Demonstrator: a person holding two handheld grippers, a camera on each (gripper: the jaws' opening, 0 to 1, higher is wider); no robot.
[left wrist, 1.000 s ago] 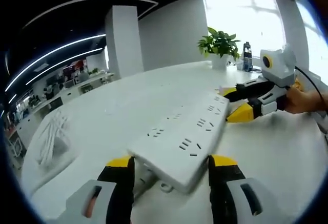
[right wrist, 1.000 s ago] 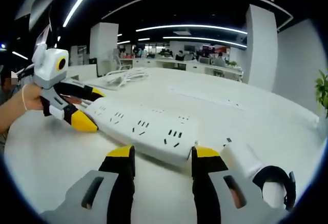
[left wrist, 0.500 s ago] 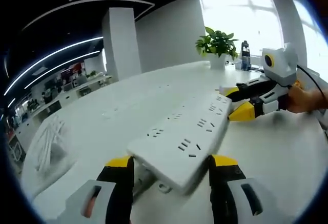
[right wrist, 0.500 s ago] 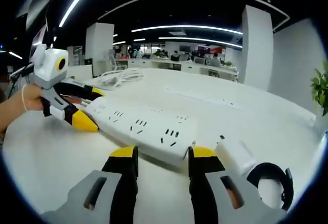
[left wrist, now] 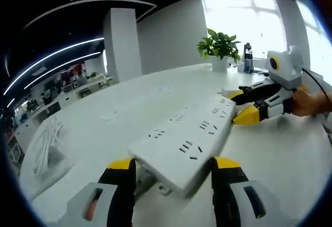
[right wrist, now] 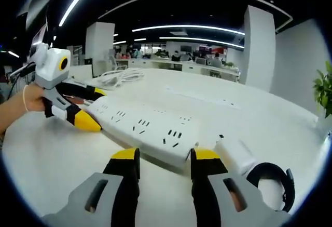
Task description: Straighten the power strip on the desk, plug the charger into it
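1. Left gripper (left wrist: pixel 173 171): its two yellow-tipped jaws stand wide apart, one on either side of the near end of the power strip (left wrist: pixel 185 141). The strip's end sits between them. Whether the jaw pads actually press on the strip's sides cannot be told.

2. Right gripper (right wrist: pixel 163 159): its jaws also stand wide apart, flanking the opposite end of the power strip (right wrist: pixel 142 129). Contact with the strip cannot be confirmed here either.

3. Power strip: a long white multi-socket bar, sockets facing up, running lengthwise from one gripper to the other across the white desk (left wrist: pixel 129 107). In the left gripper view the right gripper (left wrist: pixel 239 105) shows at the far end, one yellow tip on each side of the strip, held by a person's hand (left wrist: pixel 311 102).

4. In the right gripper view the left gripper (right wrist: pixel 89 108) is at the strip's far end, held by a hand (right wrist: pixel 32 98) at the picture's left.

5. Charger (right wrist: pixel 234 153): a white block lying on the desk just right of the right gripper's right jaw, close to the strip's end but not plugged in. A black coiled cable (right wrist: pixel 270 180) lies just beyond it, further right.

6. Other items: a bundle of white cable (left wrist: pixel 49 144) lies on the desk well left of the left gripper; a potted plant (left wrist: pixel 220 48) and a dark bottle (left wrist: pixel 249 58) stand at the desk's far edge beyond the right gripper.
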